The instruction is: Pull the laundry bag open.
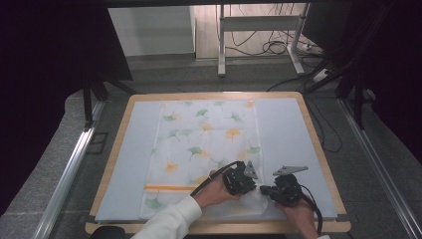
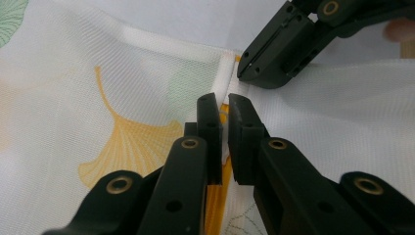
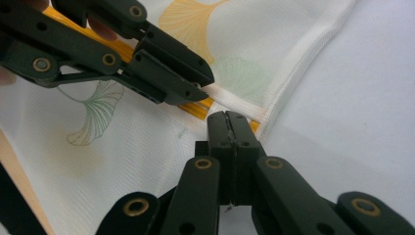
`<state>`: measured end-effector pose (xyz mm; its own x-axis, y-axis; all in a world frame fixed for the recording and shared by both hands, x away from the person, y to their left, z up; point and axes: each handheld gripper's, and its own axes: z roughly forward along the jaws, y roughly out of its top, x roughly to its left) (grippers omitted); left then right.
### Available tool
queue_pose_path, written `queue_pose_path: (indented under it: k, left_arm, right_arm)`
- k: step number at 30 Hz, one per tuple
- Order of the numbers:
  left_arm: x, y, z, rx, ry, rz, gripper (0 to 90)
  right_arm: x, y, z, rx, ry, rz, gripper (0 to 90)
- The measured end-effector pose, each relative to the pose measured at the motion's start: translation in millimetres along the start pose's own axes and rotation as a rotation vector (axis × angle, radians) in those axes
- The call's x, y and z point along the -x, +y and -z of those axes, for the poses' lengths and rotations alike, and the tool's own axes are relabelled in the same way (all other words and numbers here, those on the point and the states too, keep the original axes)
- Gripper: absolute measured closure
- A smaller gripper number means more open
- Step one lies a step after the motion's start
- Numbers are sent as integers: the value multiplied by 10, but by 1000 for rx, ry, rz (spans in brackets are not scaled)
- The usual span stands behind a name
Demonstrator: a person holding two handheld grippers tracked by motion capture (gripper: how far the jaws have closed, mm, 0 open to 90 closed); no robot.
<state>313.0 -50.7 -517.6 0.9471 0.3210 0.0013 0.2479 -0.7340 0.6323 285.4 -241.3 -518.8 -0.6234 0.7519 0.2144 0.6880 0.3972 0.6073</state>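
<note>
The ginkgo-print cloth (image 1: 204, 149) lies flat mid-table; at its near right corner the left gripper (image 1: 247, 185) and right gripper (image 1: 264, 189) both pinch the hem, jaws closed; 1 fold seems begun, most remains.

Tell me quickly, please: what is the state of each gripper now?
Left gripper: closed on the hem of the ginkgo-print cloth.
Right gripper: closed on the same cloth's edge, near the orange stripe.

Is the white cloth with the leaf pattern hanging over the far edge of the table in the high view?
No, the cloth lies flat on the table, its far edge short of the wooden rim.
</note>
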Motion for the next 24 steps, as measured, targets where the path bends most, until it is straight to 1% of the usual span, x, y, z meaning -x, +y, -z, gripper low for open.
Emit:
queue_pose_path:
  k: [1,4,7,16,19,24]
  left_arm:
    - [3,0,2,-2,2,-2,853]
    - [5,-4,11,-8,6,-6,853]
    - [-2,-18,25,-11,11,-9,853]
    - [-34,-103,88,-13,18,5,853]
    - [-47,-132,117,-20,22,7,853]
    - [-88,-209,168,-16,24,27,853]
  right_arm:
    - [13,-1,0,0,10,-12,895]
    - [31,-3,1,-1,21,-23,896]
    - [33,-3,2,-2,22,-22,896]
    - [32,-9,-1,2,22,-14,897]
    - [26,-8,-1,2,17,-8,896]
    - [26,-10,1,2,19,-9,896]
